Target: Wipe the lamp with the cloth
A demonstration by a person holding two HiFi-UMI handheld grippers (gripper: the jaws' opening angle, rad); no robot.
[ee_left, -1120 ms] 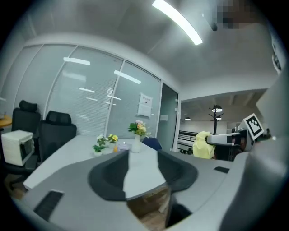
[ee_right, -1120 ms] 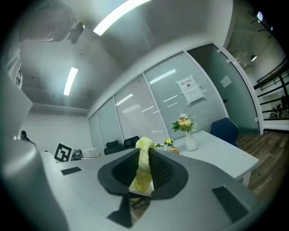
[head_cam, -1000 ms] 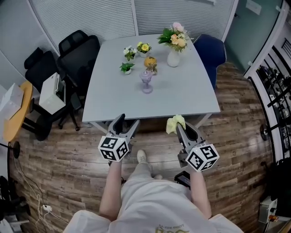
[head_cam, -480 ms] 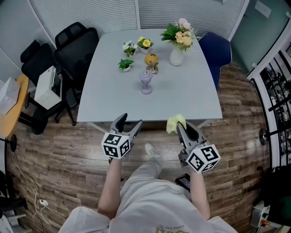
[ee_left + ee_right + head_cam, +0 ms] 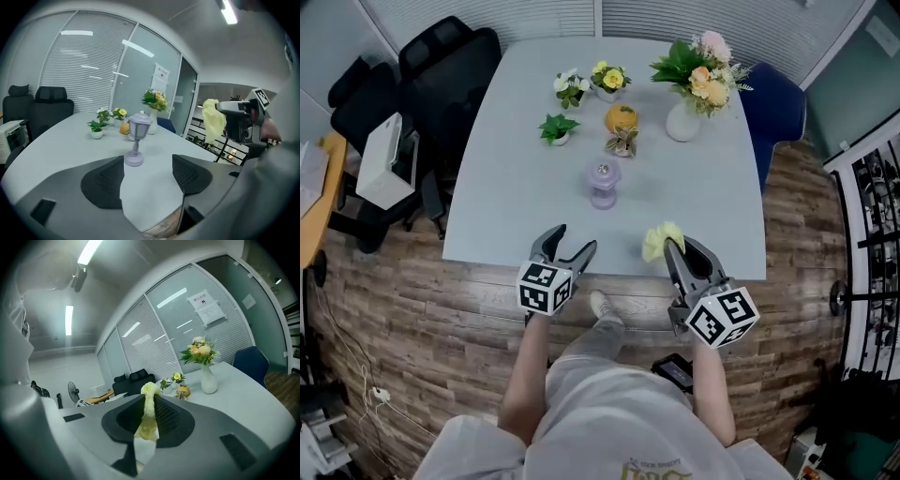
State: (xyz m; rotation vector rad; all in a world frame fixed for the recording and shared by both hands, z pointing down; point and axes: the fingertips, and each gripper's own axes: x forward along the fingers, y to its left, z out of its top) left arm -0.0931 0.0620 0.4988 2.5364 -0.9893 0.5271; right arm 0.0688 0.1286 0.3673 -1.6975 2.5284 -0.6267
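A small lilac lantern-shaped lamp [image 5: 604,183] stands upright near the middle of the grey table [image 5: 694,197]; the left gripper view has the lamp [image 5: 137,139] straight ahead, beyond the jaws. My left gripper [image 5: 571,247] hovers open over the table's near edge with nothing between its jaws. My right gripper [image 5: 672,247] is shut on a yellow cloth [image 5: 659,240], held above the near edge to the lamp's right. In the right gripper view the cloth [image 5: 149,416] is pinched between the pads and sticks up above them.
Behind the lamp stand an orange ornament [image 5: 622,120], two small potted plants [image 5: 556,128] and a white vase of flowers [image 5: 684,120]. Black office chairs [image 5: 441,66] sit at the table's left, a blue chair [image 5: 778,103] at its right. Wooden floor lies below.
I have stepped closer to the table: both grippers now reach over its near edge instead of hanging short of it. The right gripper still holds the cloth.
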